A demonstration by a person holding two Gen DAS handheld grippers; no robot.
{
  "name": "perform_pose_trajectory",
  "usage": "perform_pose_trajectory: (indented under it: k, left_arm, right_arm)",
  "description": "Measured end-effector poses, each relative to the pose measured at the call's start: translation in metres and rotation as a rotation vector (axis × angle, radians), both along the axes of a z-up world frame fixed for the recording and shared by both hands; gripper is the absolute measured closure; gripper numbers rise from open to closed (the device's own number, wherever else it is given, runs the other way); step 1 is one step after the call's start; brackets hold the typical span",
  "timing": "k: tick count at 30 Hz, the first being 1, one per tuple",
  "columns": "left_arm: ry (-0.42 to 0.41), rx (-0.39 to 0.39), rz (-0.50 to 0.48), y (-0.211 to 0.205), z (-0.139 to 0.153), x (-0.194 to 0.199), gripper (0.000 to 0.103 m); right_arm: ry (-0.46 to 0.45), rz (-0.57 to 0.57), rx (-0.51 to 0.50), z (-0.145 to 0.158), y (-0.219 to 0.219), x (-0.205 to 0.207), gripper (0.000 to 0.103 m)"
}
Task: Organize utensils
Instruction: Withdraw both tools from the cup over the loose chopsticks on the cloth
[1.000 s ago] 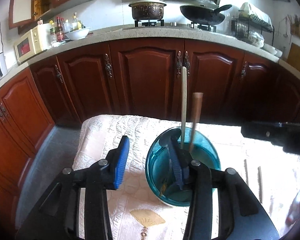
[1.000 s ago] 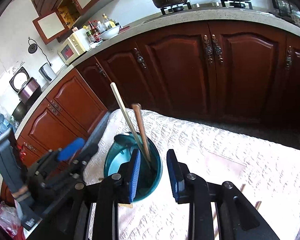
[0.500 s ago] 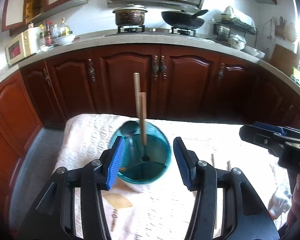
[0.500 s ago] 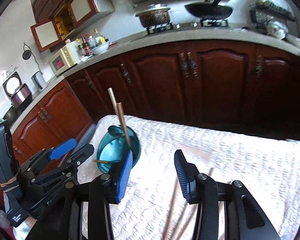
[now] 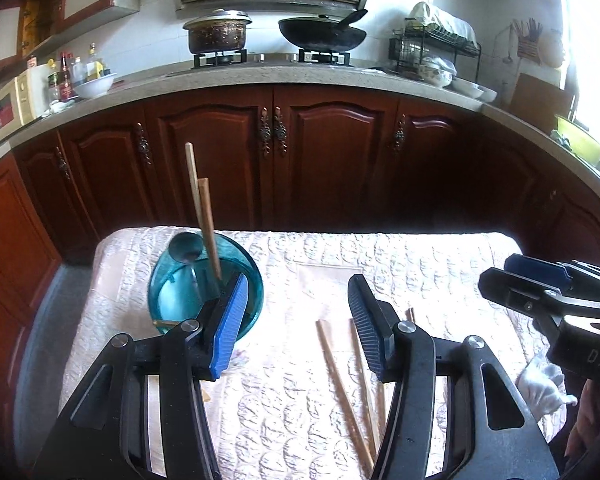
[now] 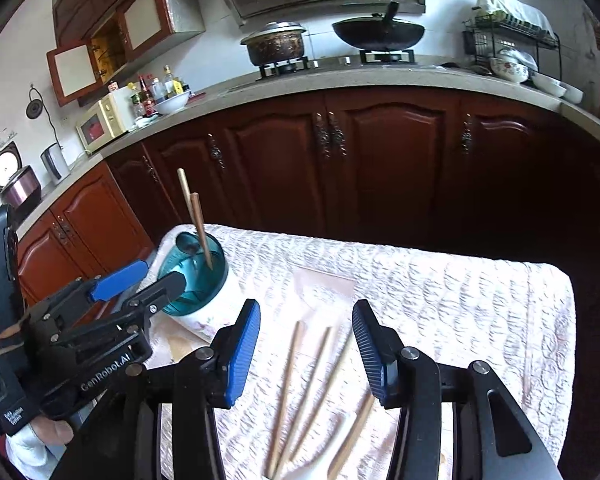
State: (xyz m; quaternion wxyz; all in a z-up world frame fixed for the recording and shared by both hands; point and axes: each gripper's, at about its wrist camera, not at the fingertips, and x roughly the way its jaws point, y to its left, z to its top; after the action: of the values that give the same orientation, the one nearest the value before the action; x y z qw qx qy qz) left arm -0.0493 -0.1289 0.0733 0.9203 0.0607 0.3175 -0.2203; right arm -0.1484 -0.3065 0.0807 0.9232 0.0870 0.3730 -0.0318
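Observation:
A teal utensil holder (image 5: 168,292) (image 6: 192,280) stands at the table's left, with two wooden chopsticks (image 5: 204,220) (image 6: 198,224) and a dark spoon (image 5: 186,248) upright in it. Several loose chopsticks (image 5: 340,376) (image 6: 288,380) lie on the cloth to its right. My left gripper (image 5: 298,284) (image 6: 148,278) is open and empty, just right of the holder. In the right wrist view the right gripper (image 6: 306,312) is open above the loose chopsticks, gripping nothing. It also shows at the right edge of the left wrist view (image 5: 500,272).
A pale quilted cloth (image 5: 420,264) covers the small table. Dark wooden cabinets (image 5: 324,160) and a stone counter with a pot (image 5: 218,34) and a wok (image 5: 322,34) run behind it. A gloved hand (image 6: 32,440) holds the left gripper.
Both grippers drew back from the holder and shifted right, bringing the loose chopsticks into view. The right jaws widened and the left jaws spread a little more.

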Motion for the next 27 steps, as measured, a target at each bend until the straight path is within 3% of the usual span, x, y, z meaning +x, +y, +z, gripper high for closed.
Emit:
perform_pose_trajectory:
  k: [5, 17, 27]
  left_arm:
    - [0.065, -0.007, -0.001, -0.001, -0.016, 0.008, 0.051]
    - [0.223, 0.047, 0.009, -0.017, -0.086, 0.027, 0.051]
    - [0.254, 0.071, -0.006, -0.029, -0.106, 0.036, 0.051]
  right_arm:
    - [0.042, -0.033, 0.011, -0.018, -0.023, -0.008, 0.057]
    - [0.271, -0.105, 0.09, -0.119, -0.072, 0.01, 0.057]
    - [0.295, -0.12, 0.104, -0.138, -0.082, 0.014, 0.057]
